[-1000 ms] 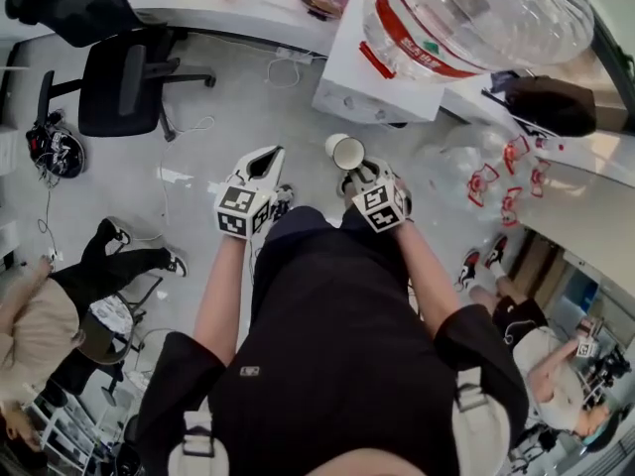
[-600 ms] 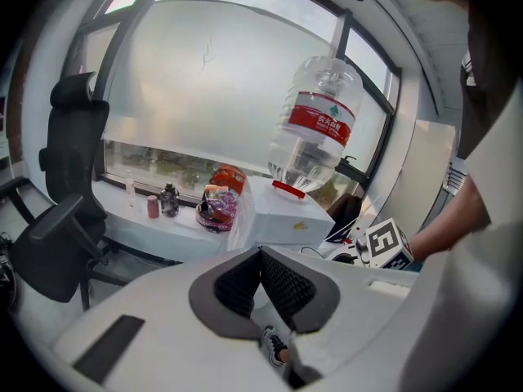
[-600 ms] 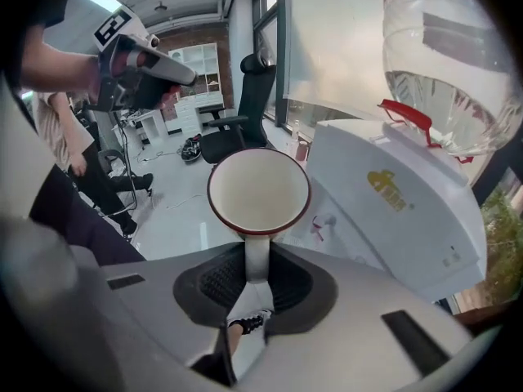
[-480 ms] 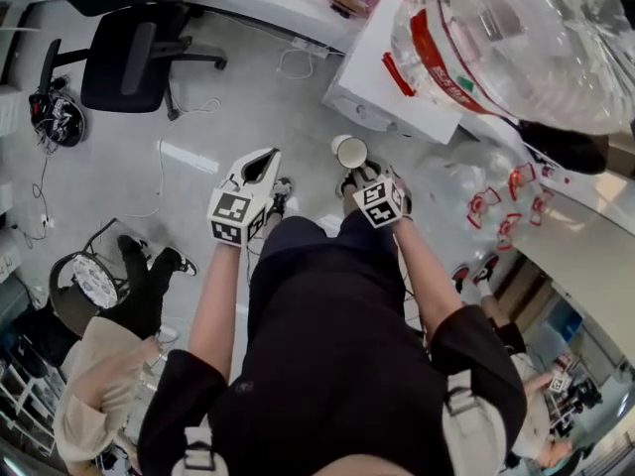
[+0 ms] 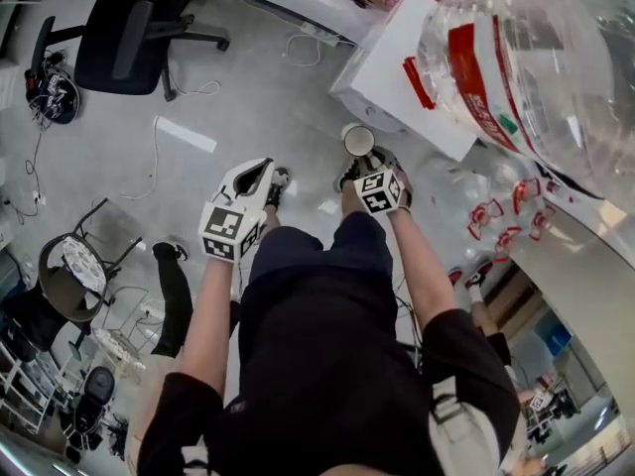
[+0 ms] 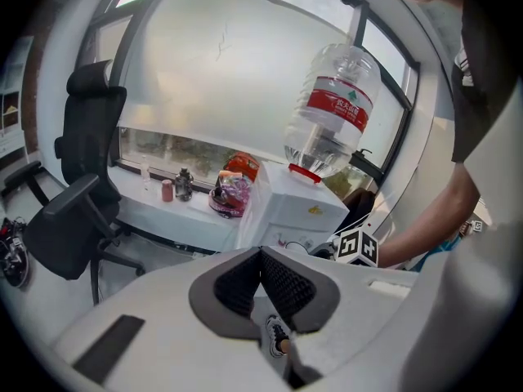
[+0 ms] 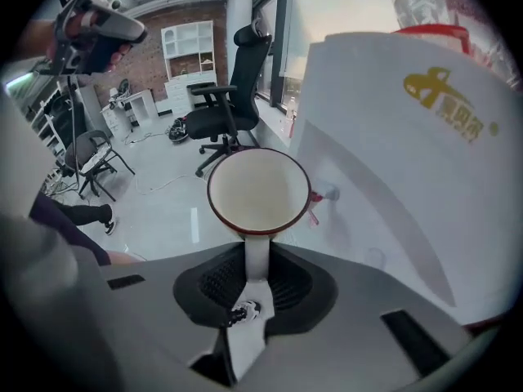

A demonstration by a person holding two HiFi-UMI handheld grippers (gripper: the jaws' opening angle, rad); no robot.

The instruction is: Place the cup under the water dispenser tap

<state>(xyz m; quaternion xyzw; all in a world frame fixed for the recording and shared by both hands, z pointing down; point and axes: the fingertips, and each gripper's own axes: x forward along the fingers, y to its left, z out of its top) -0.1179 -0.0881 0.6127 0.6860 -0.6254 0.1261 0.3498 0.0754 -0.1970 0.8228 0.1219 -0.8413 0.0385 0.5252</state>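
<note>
A white cup (image 5: pixel 357 141) with a red rim hangs in front of the white water dispenser (image 5: pixel 397 67), which carries a big clear bottle (image 5: pixel 536 58). My right gripper (image 5: pixel 359 167) is shut on the cup's handle. In the right gripper view the cup (image 7: pixel 257 190) faces me mouth-on, its handle pinched between the pads of the right gripper (image 7: pixel 256 256). A small red tap (image 7: pixel 320 202) shows just right of the rim on the dispenser's front (image 7: pixel 409 162). My left gripper (image 5: pixel 256 175) hangs to the left, shut and holding nothing. The left gripper view shows the left gripper (image 6: pixel 261 256) with its pads meeting, and the dispenser (image 6: pixel 294 211) far ahead.
A black office chair (image 5: pixel 129 38) and loose cables (image 5: pixel 184 132) are on the floor to the left. A long desk (image 6: pixel 180 215) with bottles and a snack bowl runs beside the dispenser. Clear bags with red print (image 5: pixel 506 211) lie right of it. A seated person (image 5: pixel 169 296) is at lower left.
My right gripper has sunk with the cup, closer to the dispenser's front. The left gripper has dropped a little. The bottle looms larger at upper right.
</note>
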